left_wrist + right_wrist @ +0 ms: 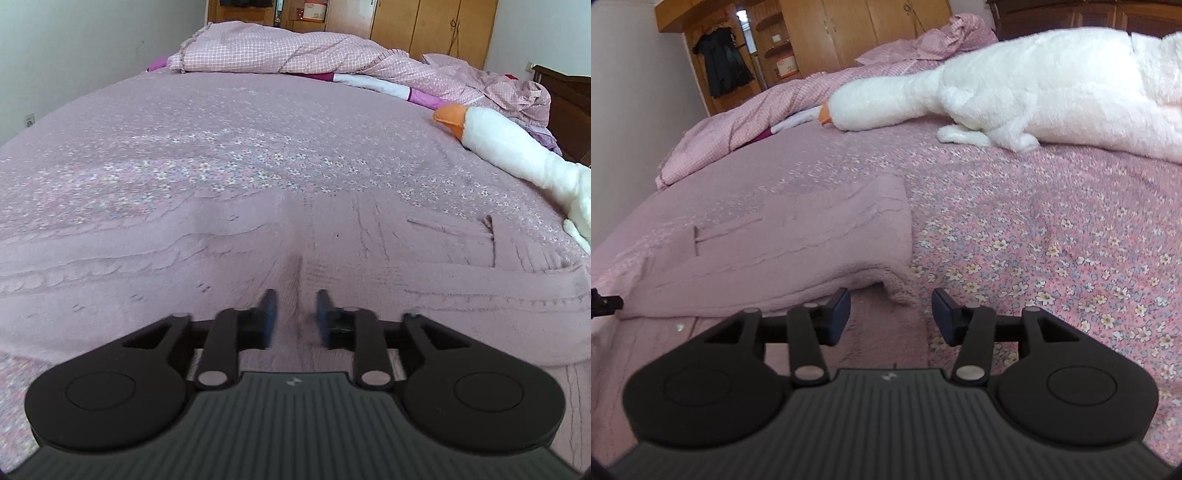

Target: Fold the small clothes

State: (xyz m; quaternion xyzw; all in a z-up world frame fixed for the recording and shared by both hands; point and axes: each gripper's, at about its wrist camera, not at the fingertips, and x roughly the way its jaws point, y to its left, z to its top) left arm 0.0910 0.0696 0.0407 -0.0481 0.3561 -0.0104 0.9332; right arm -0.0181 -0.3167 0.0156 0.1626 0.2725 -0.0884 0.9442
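Observation:
A mauve knitted sweater (369, 258) lies flat on the flowered bedspread (184, 155). In the left wrist view my left gripper (296, 314) rests low on it. Its blue pads stand close together and a ridge of knit is bunched up between them; the fingers (269, 310) are blurred. In the right wrist view the sweater (798, 240) shows a thick doubled edge. Its near corner lies just ahead of my right gripper (892, 314), which is open wide with only cloth underneath it.
A big white goose plush (1034, 85) with an orange beak lies along the bed's right side. A pink checked duvet (295, 51) is heaped at the far end, before wooden wardrobes (424, 26). Flowered bedspread (1052, 240) stretches right of the sweater.

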